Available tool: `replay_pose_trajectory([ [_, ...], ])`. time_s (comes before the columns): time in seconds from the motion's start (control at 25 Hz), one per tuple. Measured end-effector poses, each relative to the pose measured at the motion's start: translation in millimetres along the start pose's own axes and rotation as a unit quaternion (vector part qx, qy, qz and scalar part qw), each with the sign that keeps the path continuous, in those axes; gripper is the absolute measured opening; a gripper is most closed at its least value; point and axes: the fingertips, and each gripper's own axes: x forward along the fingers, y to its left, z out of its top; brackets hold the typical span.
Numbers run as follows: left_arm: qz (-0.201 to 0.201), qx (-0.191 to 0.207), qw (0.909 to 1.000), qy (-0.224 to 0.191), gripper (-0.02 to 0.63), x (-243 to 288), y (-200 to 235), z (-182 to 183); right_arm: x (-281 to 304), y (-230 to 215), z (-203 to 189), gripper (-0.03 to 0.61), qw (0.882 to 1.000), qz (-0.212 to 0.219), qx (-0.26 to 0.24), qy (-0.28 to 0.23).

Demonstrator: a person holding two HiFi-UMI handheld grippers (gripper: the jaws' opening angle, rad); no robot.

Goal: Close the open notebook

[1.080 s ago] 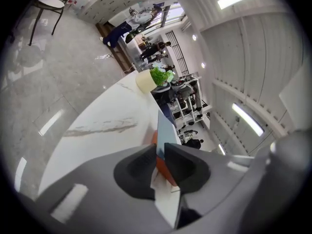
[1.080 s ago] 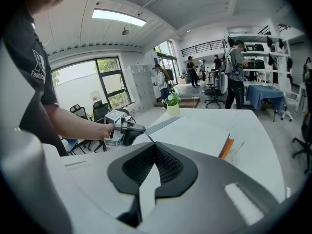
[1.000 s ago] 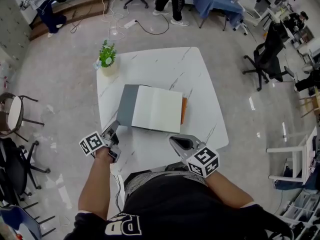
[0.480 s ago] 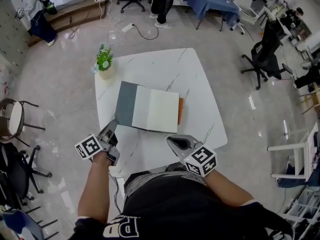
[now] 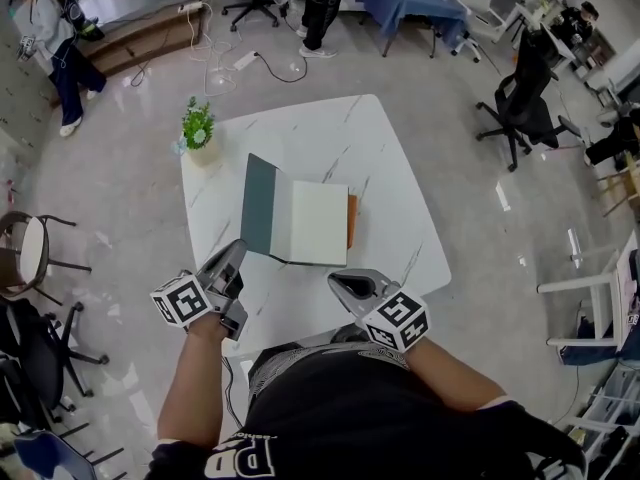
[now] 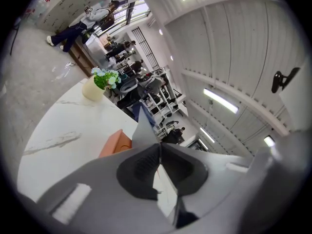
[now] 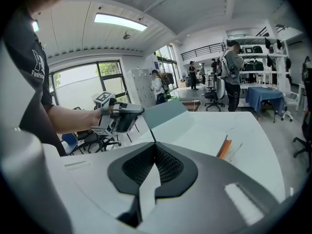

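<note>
On the white marble table [image 5: 330,133], near its middle: open notebook [image 5: 318,223]; grey left cover [image 5: 258,206] tilted up off the tabletop, pale page lying flat to the right; orange edge [image 5: 351,221] poking out from under the right side; small potted plant [image 5: 197,128] at the far left corner, well apart. Left gripper [image 5: 234,252] at the near left table edge, jaws pressed together on nothing, close to the notebook's near left corner but not touching; right gripper [image 5: 338,283] over the near edge, jaws likewise together and empty.
</note>
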Motion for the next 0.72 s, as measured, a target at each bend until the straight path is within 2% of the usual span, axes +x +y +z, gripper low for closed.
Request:
replay_pose_trajectory([
  [0.36, -0.017, 0.056, 0.9975, 0.039, 0.071, 20.5, -28.9, -15.4, -11.5, -10.4, -1.6, 0.0, 1.0, -0.015, 0.012, -0.01],
  [0.72, -0.035, 0.102, 0.9893, 0.099, 0.071, 50.5, -57.4, -46.6, -16.4, -13.0, -8.0, 0.0, 1.0, -0.021, 0.019, -0.007],
])
